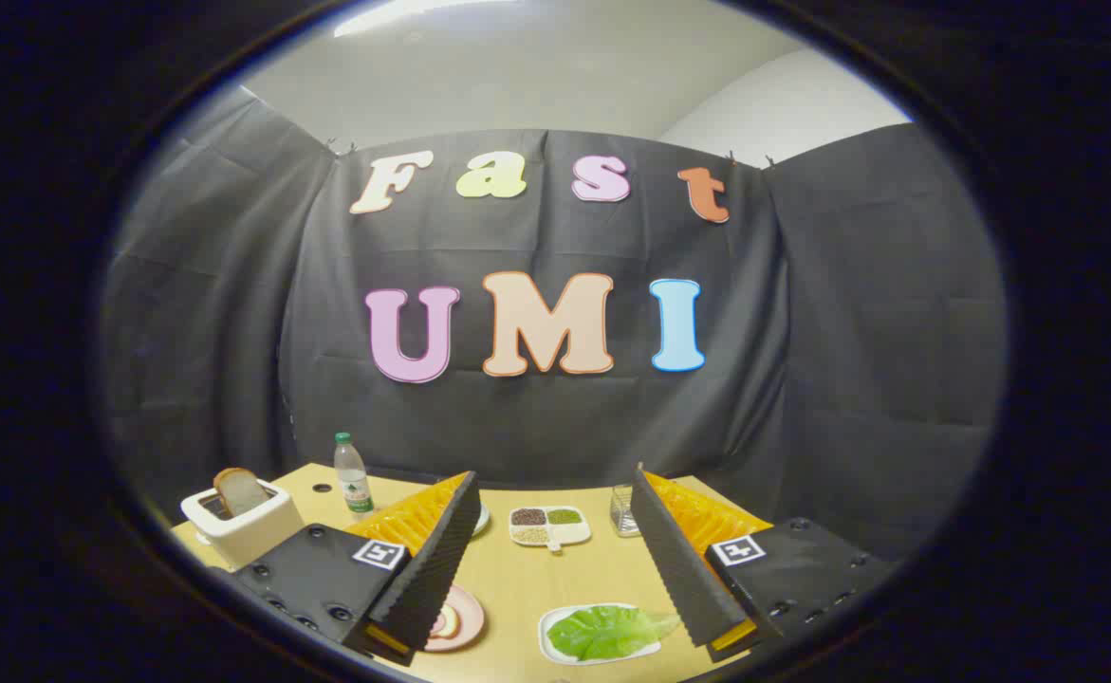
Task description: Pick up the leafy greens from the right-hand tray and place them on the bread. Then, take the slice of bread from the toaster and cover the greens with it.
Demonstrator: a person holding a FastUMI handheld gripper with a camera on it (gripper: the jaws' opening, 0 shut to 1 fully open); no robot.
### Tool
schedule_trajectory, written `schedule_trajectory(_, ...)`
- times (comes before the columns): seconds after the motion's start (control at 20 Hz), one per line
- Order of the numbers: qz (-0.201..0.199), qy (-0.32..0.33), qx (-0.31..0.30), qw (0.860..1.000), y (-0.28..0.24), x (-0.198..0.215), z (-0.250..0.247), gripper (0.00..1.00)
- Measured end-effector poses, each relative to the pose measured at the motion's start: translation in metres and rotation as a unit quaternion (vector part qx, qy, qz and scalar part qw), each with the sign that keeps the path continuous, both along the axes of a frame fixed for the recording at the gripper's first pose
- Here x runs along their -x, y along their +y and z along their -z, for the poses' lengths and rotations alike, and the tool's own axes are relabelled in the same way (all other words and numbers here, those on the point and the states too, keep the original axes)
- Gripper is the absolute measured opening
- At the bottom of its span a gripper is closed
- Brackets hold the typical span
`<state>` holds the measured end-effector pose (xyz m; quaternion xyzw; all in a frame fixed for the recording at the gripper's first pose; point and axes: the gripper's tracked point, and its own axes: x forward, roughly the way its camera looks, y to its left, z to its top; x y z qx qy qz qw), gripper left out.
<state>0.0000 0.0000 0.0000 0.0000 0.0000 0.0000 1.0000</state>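
Jaws [555, 560] stand wide apart, holding nothing, above the wooden surface [517, 579]. One leaf of greens [607, 631] lies on a white tray [550, 637] at 6 o'clock between them. One toaster [242, 522] with one bread slice [240, 490] sits at 9 o'clock. One bottle [352, 474], one divided dish [548, 526] and one glass [622, 510] lie beyond.

worktop [517, 579], pale wood: a white toaster [244, 522] with a bread slice [240, 490] upright in its slot is carried, beside a water bottle [352, 474]; a divided dish of grains [547, 526], a clear glass [622, 510], a round plate [458, 621] and a white tray [555, 650] of leafy greens [607, 631] are also set on it.
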Motion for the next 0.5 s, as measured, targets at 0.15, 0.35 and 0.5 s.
schedule_trajectory(0.15,-0.003,-0.002,-0.001,1.0,0.005,0.001,-0.002,1.0)
schedule_trajectory(0.35,-0.011,0.007,-0.004,1.0,0.013,0.0,0.001,1.0)
schedule_trajectory(0.5,-0.023,0.01,-0.008,1.0,0.019,0.0,0.001,1.0)
